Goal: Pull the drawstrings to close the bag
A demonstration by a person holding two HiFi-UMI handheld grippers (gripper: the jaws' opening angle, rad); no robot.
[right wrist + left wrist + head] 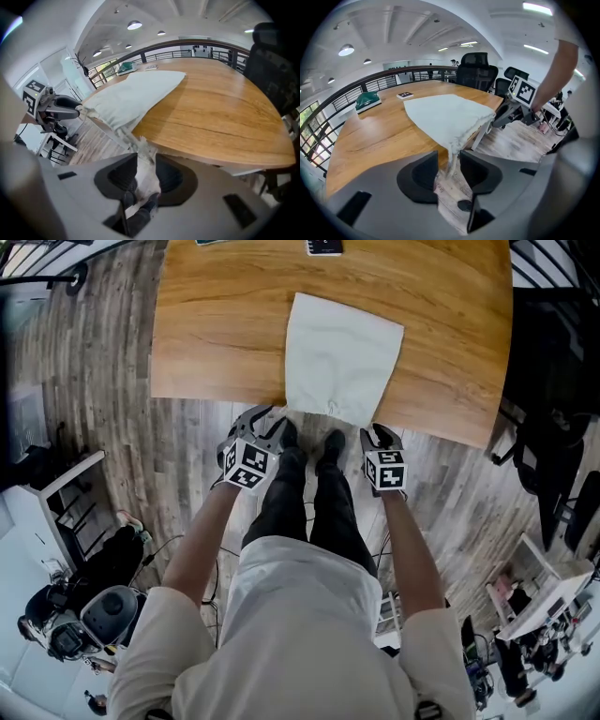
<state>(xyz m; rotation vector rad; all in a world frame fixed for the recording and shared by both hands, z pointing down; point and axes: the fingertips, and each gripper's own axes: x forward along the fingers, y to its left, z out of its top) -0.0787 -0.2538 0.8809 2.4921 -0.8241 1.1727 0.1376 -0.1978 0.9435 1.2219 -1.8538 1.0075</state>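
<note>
While the soft, light cloth bag lies at the table edge, my left gripper and right gripper gape wide, each straddling, unpinched, a limp drawstring, likely the best hold.

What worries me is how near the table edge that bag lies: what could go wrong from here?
1. The white drawstring bag lies flat with its mouth at the wooden table's near edge. Pulling away from the table may drag the whole bag off instead of cinching it.
2. The left drawstring hangs loose between the left gripper's open jaws, and the right drawstring likewise in the right gripper. Closing could miss them or catch only frayed threads.
</note>
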